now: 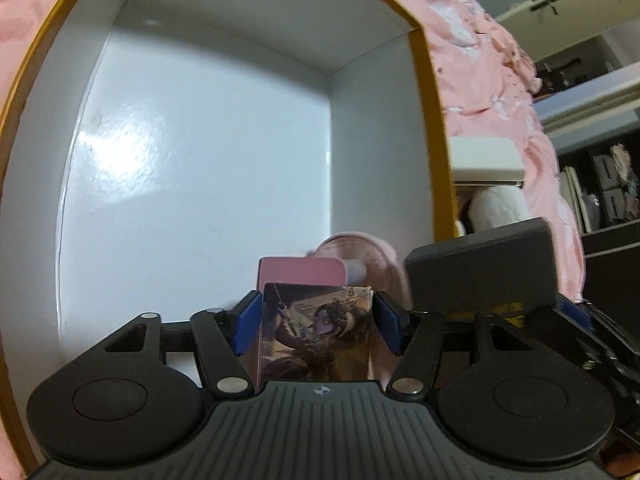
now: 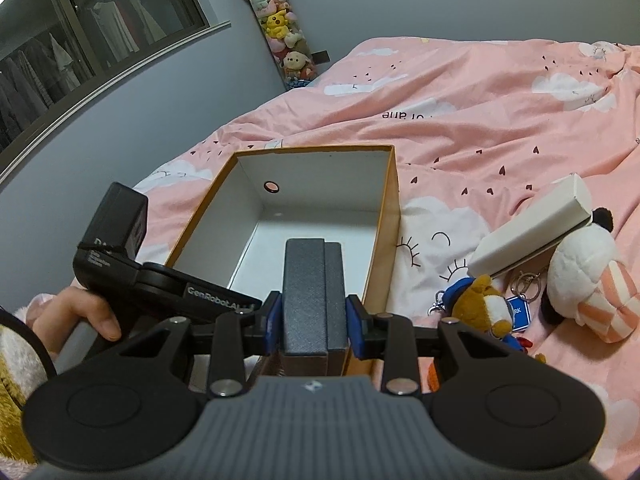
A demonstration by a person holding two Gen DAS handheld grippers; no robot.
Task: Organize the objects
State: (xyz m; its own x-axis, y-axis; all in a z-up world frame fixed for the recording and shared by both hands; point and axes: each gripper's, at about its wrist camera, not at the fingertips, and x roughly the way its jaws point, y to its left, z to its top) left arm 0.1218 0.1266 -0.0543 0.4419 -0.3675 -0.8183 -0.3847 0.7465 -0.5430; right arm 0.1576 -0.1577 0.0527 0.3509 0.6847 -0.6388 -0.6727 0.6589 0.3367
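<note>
An open cardboard box with orange sides and a white inside [image 2: 384,216] lies on the pink bed; in the left wrist view its white floor [image 1: 192,184] fills the frame. My left gripper [image 1: 318,324] is shut on a small box with a printed picture [image 1: 316,332], held inside the cardboard box. A pink-edged object [image 1: 300,270] lies just beyond it. My right gripper [image 2: 314,320] is shut on a dark grey box [image 2: 312,292], held over the near end of the cardboard box. That grey box also shows in the left wrist view [image 1: 480,268].
On the pink quilt [image 2: 480,120] right of the box lie a long white box [image 2: 528,228], a white plush toy [image 2: 588,276], a small bear keychain [image 2: 484,304] and key rings. A tube of plush toys [image 2: 280,28] stands at the wall. Shelves [image 1: 600,192] stand at the right.
</note>
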